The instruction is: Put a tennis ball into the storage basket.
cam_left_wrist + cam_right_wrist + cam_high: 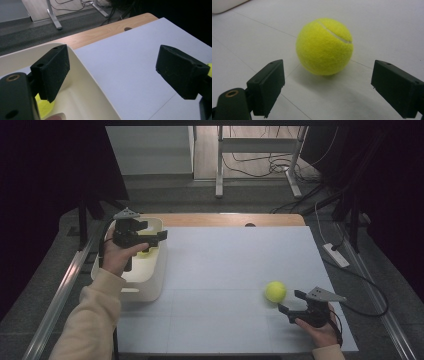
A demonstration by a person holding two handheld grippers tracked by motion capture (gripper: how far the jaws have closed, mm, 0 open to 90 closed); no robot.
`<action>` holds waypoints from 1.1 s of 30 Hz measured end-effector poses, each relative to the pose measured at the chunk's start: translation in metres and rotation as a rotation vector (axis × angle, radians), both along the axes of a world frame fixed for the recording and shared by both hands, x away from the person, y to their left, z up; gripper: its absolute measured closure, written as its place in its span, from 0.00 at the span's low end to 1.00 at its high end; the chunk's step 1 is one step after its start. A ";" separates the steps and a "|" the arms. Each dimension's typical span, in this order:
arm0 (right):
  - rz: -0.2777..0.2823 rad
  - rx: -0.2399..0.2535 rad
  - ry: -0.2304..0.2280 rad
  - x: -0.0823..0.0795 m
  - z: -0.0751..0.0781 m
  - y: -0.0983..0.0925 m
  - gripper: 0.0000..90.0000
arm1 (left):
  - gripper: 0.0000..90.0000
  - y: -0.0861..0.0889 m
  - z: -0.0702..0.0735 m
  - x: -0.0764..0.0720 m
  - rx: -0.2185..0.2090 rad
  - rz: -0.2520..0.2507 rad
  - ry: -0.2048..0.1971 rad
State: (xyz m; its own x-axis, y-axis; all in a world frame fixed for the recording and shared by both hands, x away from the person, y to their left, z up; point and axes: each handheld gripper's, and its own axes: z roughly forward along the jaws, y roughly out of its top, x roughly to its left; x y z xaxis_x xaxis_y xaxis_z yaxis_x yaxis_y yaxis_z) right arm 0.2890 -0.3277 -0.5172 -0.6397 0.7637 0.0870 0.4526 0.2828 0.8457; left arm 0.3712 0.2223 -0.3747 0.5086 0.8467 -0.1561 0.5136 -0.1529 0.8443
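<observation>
A yellow tennis ball [275, 291] [324, 46] rests on the white mat at the front right. My right gripper [290, 301] [327, 80] sits low just behind it, open, with the ball a little ahead of the jaws and untouched. A second yellow ball [144, 252] [45, 106] lies inside the white bin [152, 280] [90, 82] at the left, partly hidden by the gripper. Over that bin's rim, my left gripper [152, 232] [112, 65] hovers open with nothing between its fingers.
The white mat [225, 260] covers most of the wooden table [225, 219], whose far edge shows a small hole. Metal rails run along both table sides. Desk legs and cables stand on the floor beyond.
</observation>
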 end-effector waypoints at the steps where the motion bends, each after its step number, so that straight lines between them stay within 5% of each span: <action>1: 0.001 0.001 0.000 0.000 0.000 0.000 0.13 | 0.15 -0.001 -0.001 -0.001 -0.006 -0.003 -0.001; 33: 0.001 0.006 -0.001 0.001 0.001 -0.001 0.13 | 0.15 -0.055 -0.002 -0.018 -0.004 -0.186 -0.024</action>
State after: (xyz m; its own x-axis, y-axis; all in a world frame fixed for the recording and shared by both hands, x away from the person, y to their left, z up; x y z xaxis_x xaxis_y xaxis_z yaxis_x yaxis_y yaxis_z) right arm 0.2903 -0.3287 -0.5165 -0.6410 0.7622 0.0910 0.4514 0.2784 0.8478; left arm 0.3535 0.1669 -0.3763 0.6601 0.7371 -0.1450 0.4563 -0.2401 0.8568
